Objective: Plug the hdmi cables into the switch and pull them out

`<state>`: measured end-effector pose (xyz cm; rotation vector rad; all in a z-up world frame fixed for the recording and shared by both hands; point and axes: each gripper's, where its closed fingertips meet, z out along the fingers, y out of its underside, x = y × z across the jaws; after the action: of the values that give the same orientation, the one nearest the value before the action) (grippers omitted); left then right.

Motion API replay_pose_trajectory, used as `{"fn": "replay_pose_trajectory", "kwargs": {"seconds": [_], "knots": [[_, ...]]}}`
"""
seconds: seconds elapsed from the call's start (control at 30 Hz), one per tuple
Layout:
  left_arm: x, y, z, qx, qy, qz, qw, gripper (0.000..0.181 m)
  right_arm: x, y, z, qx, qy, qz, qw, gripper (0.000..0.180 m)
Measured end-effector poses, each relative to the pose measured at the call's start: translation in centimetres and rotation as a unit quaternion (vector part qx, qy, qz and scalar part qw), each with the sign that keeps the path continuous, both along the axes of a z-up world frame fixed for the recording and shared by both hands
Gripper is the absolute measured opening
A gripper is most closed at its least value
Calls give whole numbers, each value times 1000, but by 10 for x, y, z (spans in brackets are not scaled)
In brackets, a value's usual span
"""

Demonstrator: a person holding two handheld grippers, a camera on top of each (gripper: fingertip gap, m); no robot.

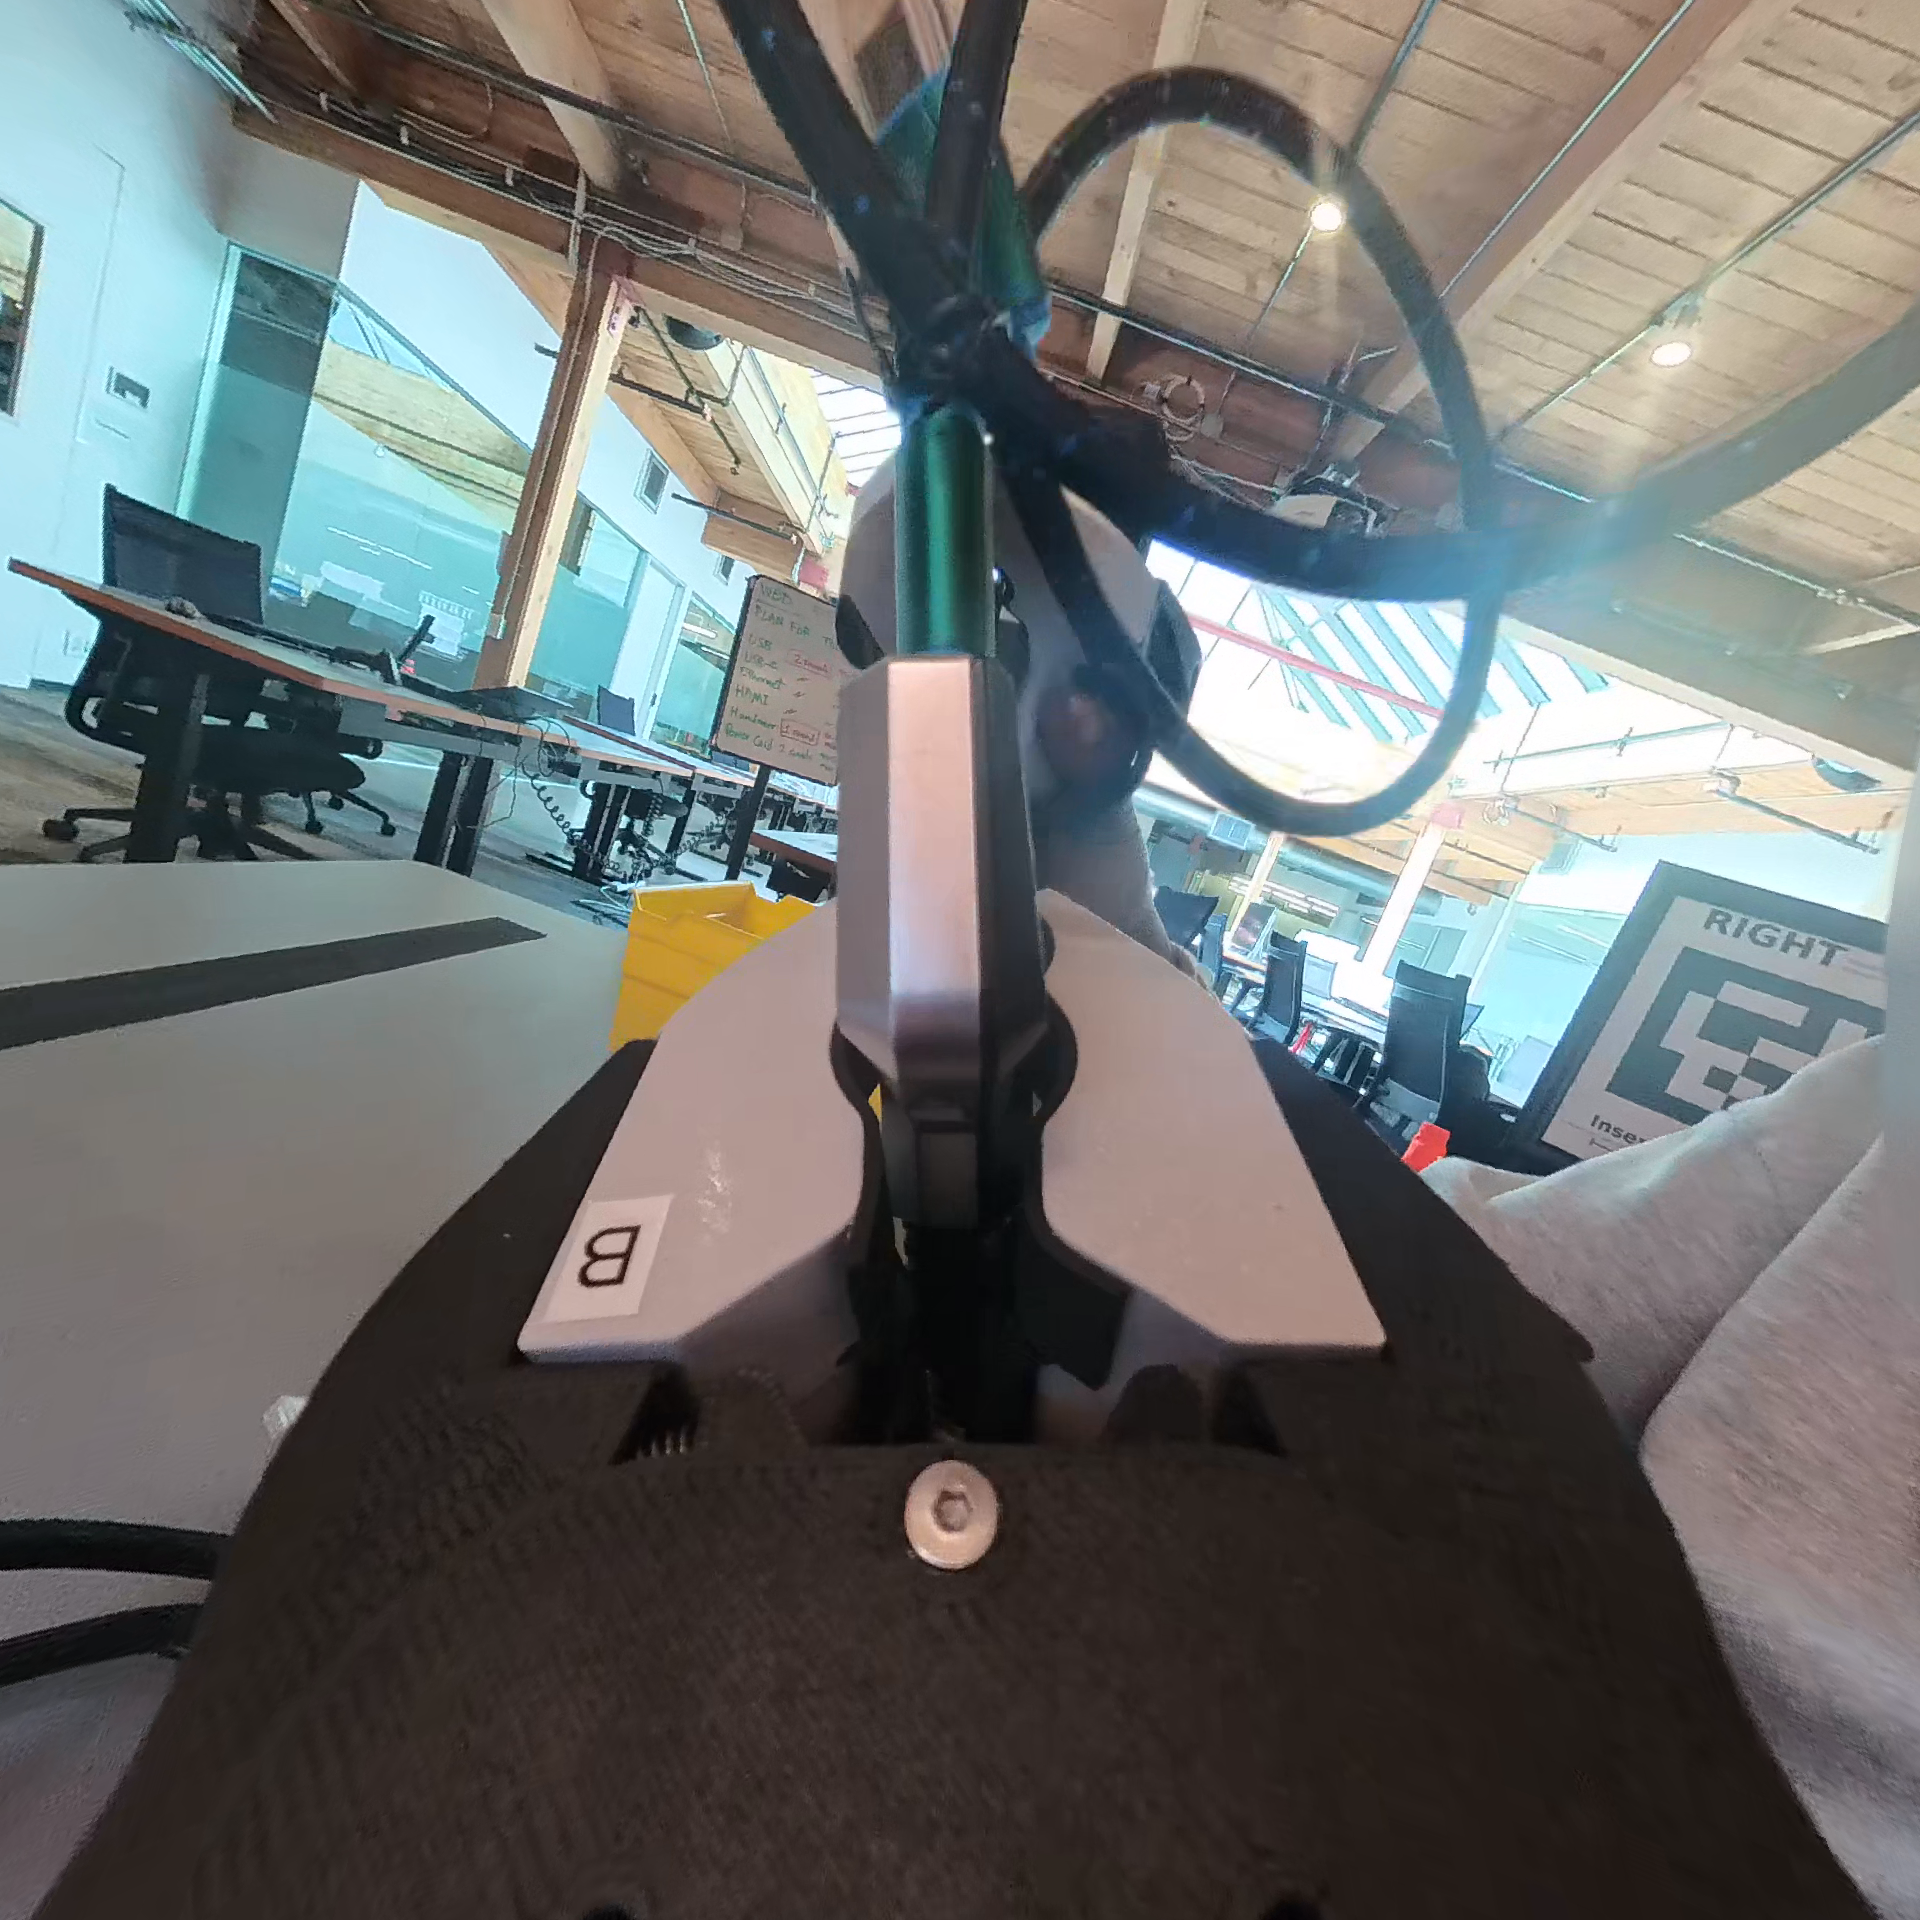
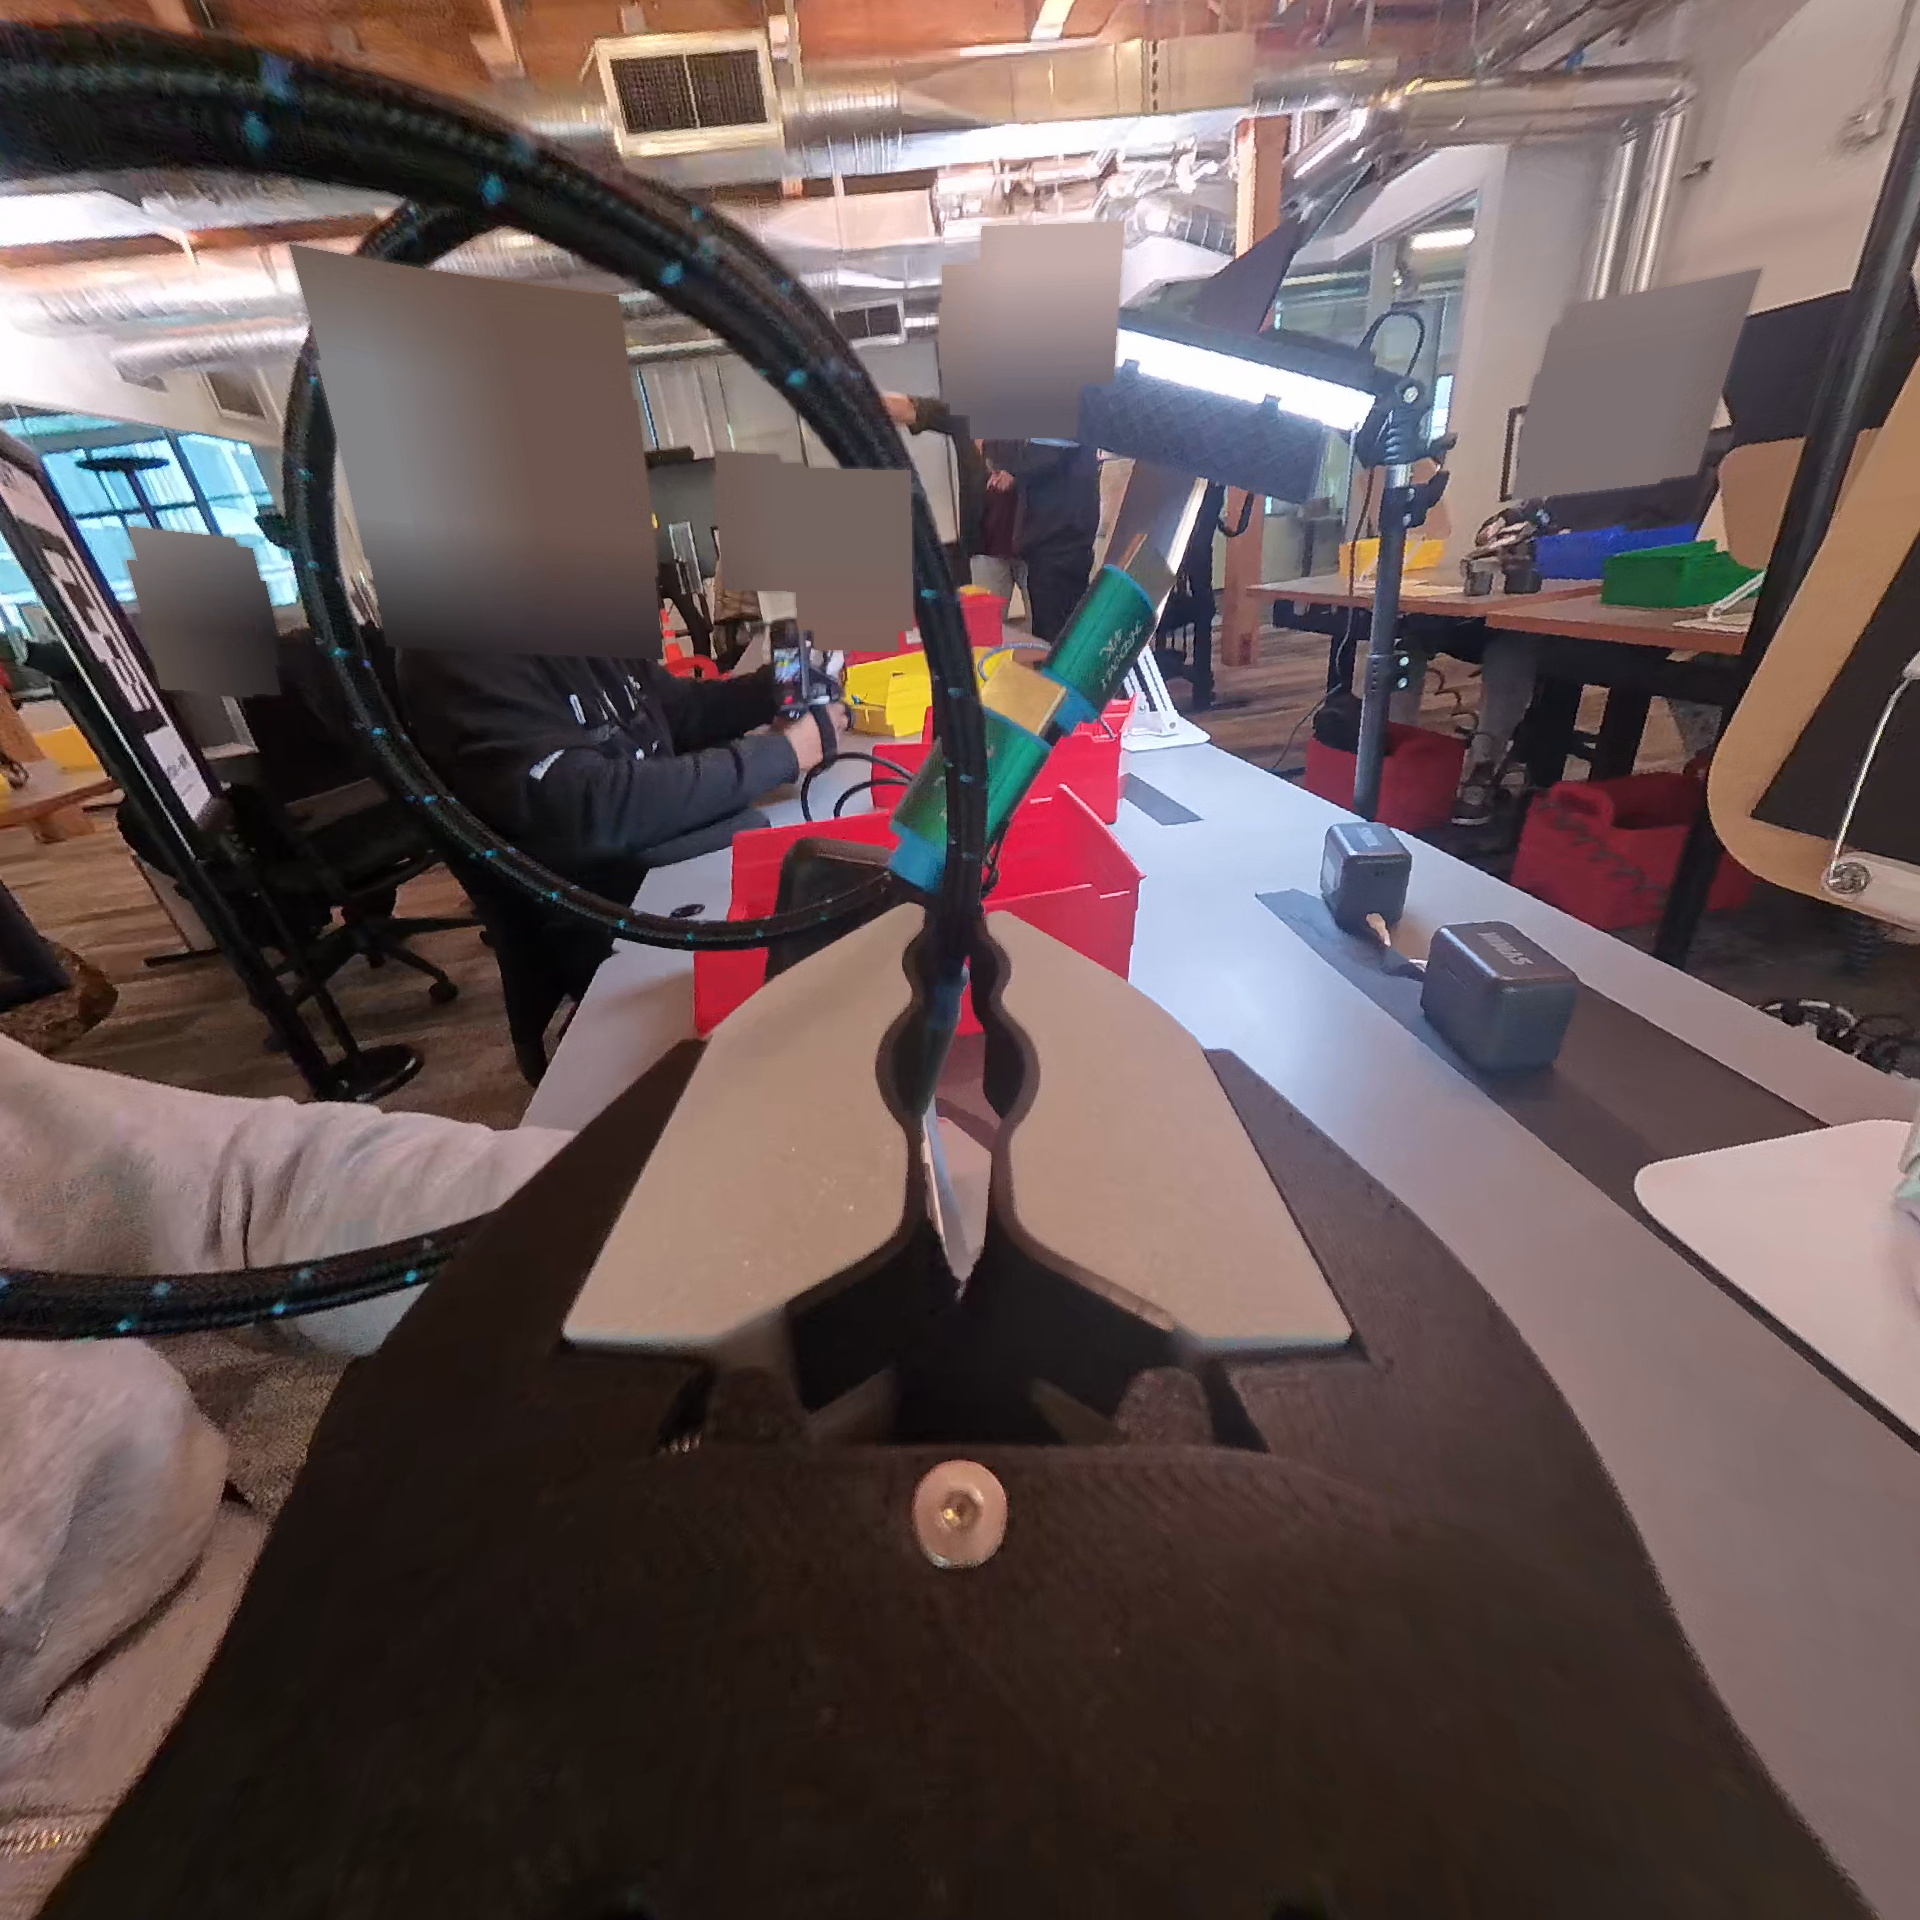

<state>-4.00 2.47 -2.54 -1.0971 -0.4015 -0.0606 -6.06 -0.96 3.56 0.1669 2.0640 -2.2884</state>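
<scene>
A: Left wrist view first. Grey table point(image 1: 260, 1091) with a dark strip, low at left; timber ceiling point(image 1: 1558, 260), desks and office chairs behind.

B: Around it?

A: Whiteboard point(image 1: 784, 681) mid-room, marker board point(image 1: 1745, 1023) at right, grey sleeve point(image 1: 1714, 1403) beside it. Yellow bin point(image 1: 691, 961) past the fingers, contents hidden.

B: Grip?

A: Left gripper point(image 1: 940, 1101) clamped on the silver switch point(image 1: 920, 852), held upright. Green plug point(image 1: 940, 530) seated in its top end; black cable point(image 1: 1382, 343) looping overhead, partly blocking the ceiling.

B: Right wrist view?

A: Grey table point(image 2: 1247, 997), ducts above, seated people opposite. Two dark boxes point(image 2: 1496, 992) on a strip, light stand point(image 2: 1387, 582) behind.

B: Bins?

A: Red bins point(image 2: 1049, 883) ahead, contents unclear; green and blue ones far right.

B: Fingers?

A: Right gripper point(image 2: 951, 997) pinched on the cable point(image 2: 582, 239) just below a second green plug point(image 2: 971, 779), unplugged, tilted up right.
</scene>
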Motion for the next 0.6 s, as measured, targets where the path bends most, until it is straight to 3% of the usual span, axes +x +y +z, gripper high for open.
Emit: {"fn": "replay_pose_trajectory", "kwargs": {"seconds": [0.17, 0.33, 0.4, 0.5, 0.6], "knots": [[9, -6, 6, 7, 27, -12, 1000, 22, 13, -5, 5, -3, 17, 27, 999, 4], [18, -5, 8, 27, 44, -37, 998, 21, 27, -5, 2, -41, -90, 140, 985, 11], [16, -5, 5, 16, 43, -29, 999, 22, 25, -5, 0, -35, -69, 132, 988, 11], [6, -7, -2, 15, 13, -20, 1000, 22, 21, -5, -8, 2, -33, 103, 994, 30], [-1, -7, -9, 11, -10, -16, 1000, 22, 11, -7, -17, 34, -13, 65, 997, 27]]}}
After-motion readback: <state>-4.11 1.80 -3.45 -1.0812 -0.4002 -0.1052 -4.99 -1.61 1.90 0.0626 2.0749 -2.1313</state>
